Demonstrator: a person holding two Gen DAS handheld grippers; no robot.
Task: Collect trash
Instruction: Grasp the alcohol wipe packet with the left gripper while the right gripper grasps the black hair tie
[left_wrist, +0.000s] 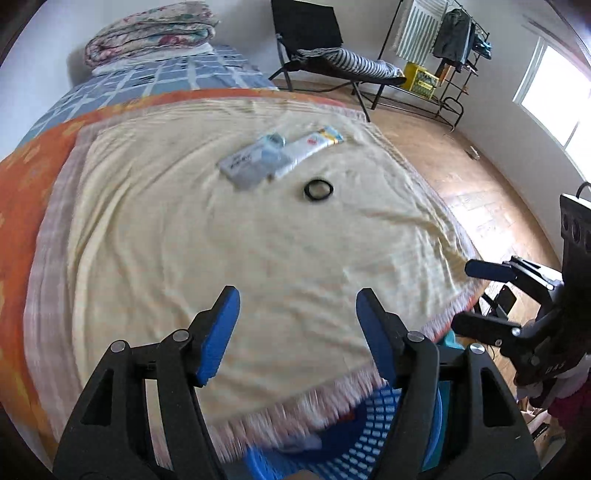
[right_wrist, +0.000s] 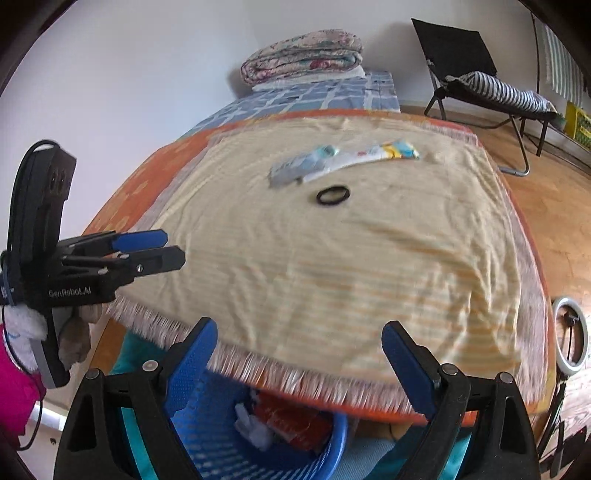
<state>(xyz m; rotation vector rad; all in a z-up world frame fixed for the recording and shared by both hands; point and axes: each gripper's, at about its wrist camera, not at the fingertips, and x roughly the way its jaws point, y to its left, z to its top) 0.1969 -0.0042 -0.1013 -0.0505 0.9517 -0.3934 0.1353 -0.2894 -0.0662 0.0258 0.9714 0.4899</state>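
Flat wrappers (left_wrist: 258, 160) lie in a pile on the cream blanket (left_wrist: 221, 258), with a long white wrapper (left_wrist: 314, 146) beside them and a black ring (left_wrist: 318, 190) in front. They also show in the right wrist view: wrappers (right_wrist: 299, 168), long wrapper (right_wrist: 373, 155), ring (right_wrist: 333, 195). A blue slotted basket (right_wrist: 258, 435) holding white and red trash stands below the bed's near edge. My left gripper (left_wrist: 297, 325) is open and empty above the near blanket. My right gripper (right_wrist: 299, 354) is open and empty over the basket.
A folded quilt (left_wrist: 151, 33) lies at the bed's head. A black folding chair (left_wrist: 325, 55) and a clothes rack (left_wrist: 454, 55) stand on the wooden floor to the right. A ring light (right_wrist: 570, 334) stands by the bed's corner.
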